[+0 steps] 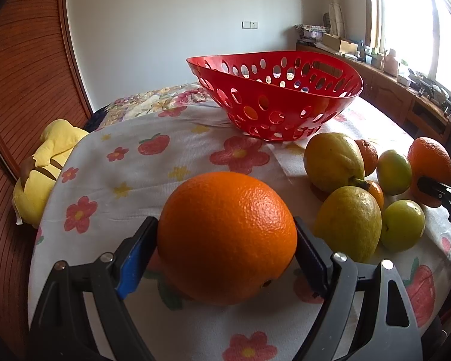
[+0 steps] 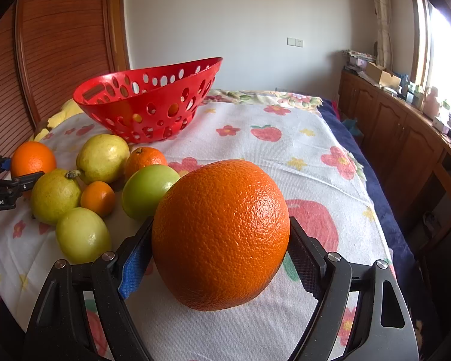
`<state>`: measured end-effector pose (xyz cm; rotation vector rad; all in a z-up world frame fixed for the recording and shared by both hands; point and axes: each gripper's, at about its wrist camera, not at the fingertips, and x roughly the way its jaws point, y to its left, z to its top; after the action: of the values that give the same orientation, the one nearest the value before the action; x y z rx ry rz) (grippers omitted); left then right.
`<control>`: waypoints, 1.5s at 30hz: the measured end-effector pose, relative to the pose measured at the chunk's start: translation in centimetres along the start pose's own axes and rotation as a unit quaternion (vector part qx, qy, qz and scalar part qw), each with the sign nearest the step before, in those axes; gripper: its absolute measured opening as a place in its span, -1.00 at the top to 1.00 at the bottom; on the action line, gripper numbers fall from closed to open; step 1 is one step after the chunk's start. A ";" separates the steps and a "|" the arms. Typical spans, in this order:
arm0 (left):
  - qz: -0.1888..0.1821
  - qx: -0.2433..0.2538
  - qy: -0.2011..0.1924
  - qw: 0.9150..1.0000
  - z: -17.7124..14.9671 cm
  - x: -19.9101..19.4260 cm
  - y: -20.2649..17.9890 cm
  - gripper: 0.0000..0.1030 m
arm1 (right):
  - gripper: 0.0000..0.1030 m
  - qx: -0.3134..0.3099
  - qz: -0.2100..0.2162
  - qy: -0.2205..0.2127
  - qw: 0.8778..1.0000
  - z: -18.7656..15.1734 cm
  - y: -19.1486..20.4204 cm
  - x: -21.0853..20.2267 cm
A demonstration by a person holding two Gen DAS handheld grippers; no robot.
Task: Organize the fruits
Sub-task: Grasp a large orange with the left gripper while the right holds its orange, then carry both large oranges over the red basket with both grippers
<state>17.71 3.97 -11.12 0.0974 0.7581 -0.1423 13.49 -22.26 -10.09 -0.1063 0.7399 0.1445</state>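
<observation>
A big orange (image 1: 225, 240) rests on the flowered cloth between the fingers of my left gripper (image 1: 225, 219), whose pads lie against both its sides. A second big orange (image 2: 222, 234) sits the same way in my right gripper (image 2: 221, 222), pads touching left and right. Each gripper also shows at the edge of the other's view: the right gripper (image 1: 439, 174) and the left gripper (image 2: 24, 168). The red perforated basket (image 1: 285, 111) (image 2: 153, 111) stands behind, and something orange shows through its holes. Between the grippers lie two lemons (image 2: 102, 158), green fruits (image 2: 148, 191) and small mandarins (image 2: 145, 158).
A yellow plush toy (image 1: 45, 165) lies off the cloth's left edge by the slatted wooden door (image 1: 21, 75). Wooden cabinets (image 2: 406, 150) with clutter run under the window on the right. The bed's right edge (image 2: 372, 186) drops off close to the right gripper.
</observation>
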 end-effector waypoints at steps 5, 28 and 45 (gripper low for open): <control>-0.013 -0.011 -0.008 1.000 -0.2 -0.3 0.5 -0.63 | -0.64 0.000 0.000 0.000 1.000 0.0 0.0 0.0; -0.067 -0.008 -0.071 0.995 3.4 -5.4 -1.3 -0.62 | -0.63 0.006 0.004 0.000 1.000 0.0 0.0 0.0; -0.094 0.012 -0.102 0.990 9.8 -4.7 -1.9 -0.62 | -0.62 -0.023 0.038 -0.017 0.999 2.4 -1.4 -1.3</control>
<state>20.68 1.17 -0.81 0.0340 0.5609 -0.3356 14.36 -23.38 -7.43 -0.1184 0.7082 0.2352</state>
